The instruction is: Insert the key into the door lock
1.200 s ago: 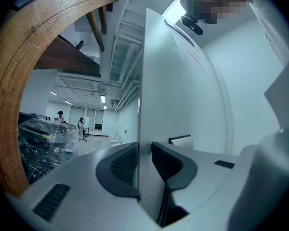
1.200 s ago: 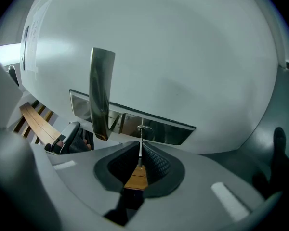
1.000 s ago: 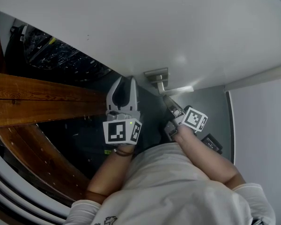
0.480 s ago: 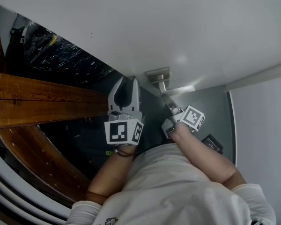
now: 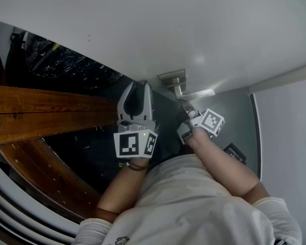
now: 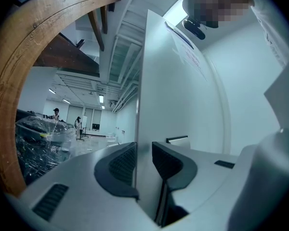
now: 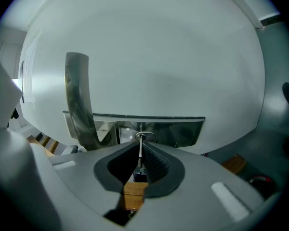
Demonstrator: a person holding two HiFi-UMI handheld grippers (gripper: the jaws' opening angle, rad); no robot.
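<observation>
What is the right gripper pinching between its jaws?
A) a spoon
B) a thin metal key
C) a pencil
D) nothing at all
B: in the right gripper view, the right gripper is shut on a thin metal key, and the key's tip reaches the lock.

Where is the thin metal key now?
In the right gripper view, the thin metal key is pinched in the right gripper, tip at the steel lock plate, right of the lever handle.
</observation>
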